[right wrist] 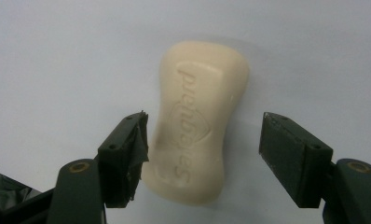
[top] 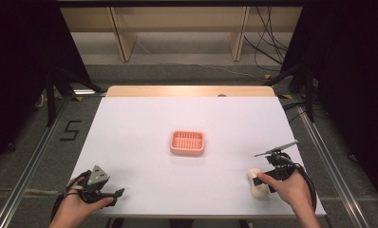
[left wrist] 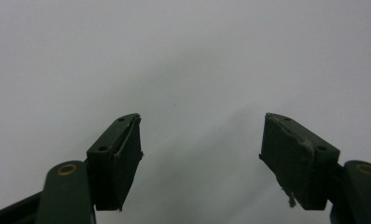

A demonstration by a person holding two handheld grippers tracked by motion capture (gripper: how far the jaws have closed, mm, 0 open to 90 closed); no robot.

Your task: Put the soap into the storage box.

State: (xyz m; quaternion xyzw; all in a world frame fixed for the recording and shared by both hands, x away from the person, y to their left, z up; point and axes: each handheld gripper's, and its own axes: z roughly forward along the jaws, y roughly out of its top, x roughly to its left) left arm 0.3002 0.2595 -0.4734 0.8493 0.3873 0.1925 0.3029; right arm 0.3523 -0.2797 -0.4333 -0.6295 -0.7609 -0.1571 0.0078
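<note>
A cream bar of soap (top: 256, 184) (right wrist: 197, 122) lies flat on the white table near its front right corner. My right gripper (right wrist: 202, 149) is open, its jaws standing on either side of the soap's near half, the left jaw close to the bar. In the high view the right gripper (top: 263, 179) sits right at the soap, held by a hand. A pink slotted soap dish (top: 187, 143) rests at the middle of the table. My left gripper (top: 115, 194) (left wrist: 200, 149) is open over bare table at the front left, nothing between its jaws.
The white table (top: 144, 118) has a wooden strip along its far edge. Black cables trail from both grippers off the front edge. Metal rails run along the floor on both sides, with shelving legs beyond the table.
</note>
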